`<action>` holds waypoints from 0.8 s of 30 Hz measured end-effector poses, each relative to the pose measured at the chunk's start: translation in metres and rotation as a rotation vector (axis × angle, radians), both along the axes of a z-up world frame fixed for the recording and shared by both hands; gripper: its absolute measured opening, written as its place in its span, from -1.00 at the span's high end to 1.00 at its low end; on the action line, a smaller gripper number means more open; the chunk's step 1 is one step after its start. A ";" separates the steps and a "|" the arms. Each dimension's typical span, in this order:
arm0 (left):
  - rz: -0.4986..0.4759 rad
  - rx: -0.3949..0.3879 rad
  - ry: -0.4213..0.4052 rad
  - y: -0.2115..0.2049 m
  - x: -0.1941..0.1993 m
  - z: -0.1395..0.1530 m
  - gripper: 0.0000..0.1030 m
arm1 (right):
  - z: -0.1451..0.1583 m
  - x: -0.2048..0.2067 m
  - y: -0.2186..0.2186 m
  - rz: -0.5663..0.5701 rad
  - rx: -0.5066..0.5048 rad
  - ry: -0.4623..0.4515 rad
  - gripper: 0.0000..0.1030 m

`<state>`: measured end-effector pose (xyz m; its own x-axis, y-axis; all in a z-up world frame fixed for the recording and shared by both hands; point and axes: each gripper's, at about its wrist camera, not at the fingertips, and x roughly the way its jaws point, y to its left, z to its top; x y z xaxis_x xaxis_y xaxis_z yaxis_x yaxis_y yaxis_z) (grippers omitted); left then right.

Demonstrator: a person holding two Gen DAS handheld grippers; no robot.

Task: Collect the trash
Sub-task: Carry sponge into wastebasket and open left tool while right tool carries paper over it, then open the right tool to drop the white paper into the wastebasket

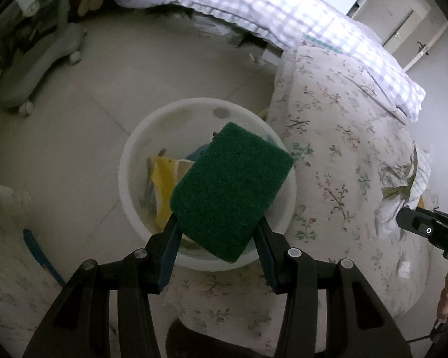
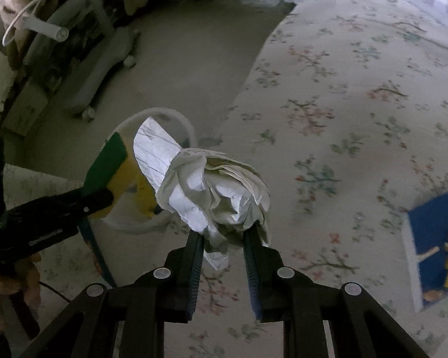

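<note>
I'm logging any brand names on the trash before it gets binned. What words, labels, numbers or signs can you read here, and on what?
None can be read.
Crumpled paper, in the right gripper: ruled lines and faint pen marks, no legible words.
Left gripper body: a small strip of white print, too blurred to read.
Green sponge: no text.
Blue package on the bedspread: print too blurred.
</note>
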<state>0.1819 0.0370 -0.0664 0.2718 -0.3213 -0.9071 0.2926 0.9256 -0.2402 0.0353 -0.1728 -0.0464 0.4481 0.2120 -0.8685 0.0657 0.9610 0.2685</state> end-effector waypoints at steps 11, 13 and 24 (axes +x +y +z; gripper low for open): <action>0.091 0.049 -0.034 0.028 -0.004 -0.002 -0.64 | -0.010 0.023 0.030 0.041 -0.002 0.004 0.54; 0.097 0.047 -0.038 0.032 -0.007 -0.002 -0.70 | -0.011 0.027 0.035 0.050 -0.006 0.008 0.53; 0.093 0.070 -0.047 0.043 -0.016 -0.008 -0.73 | -0.022 0.050 0.070 0.114 -0.026 0.010 0.53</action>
<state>0.1659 0.0805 -0.0740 0.3399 -0.2295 -0.9120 0.2143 0.9632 -0.1625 0.0857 -0.1033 -0.0679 0.4134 0.2384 -0.8788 -0.0419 0.9691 0.2432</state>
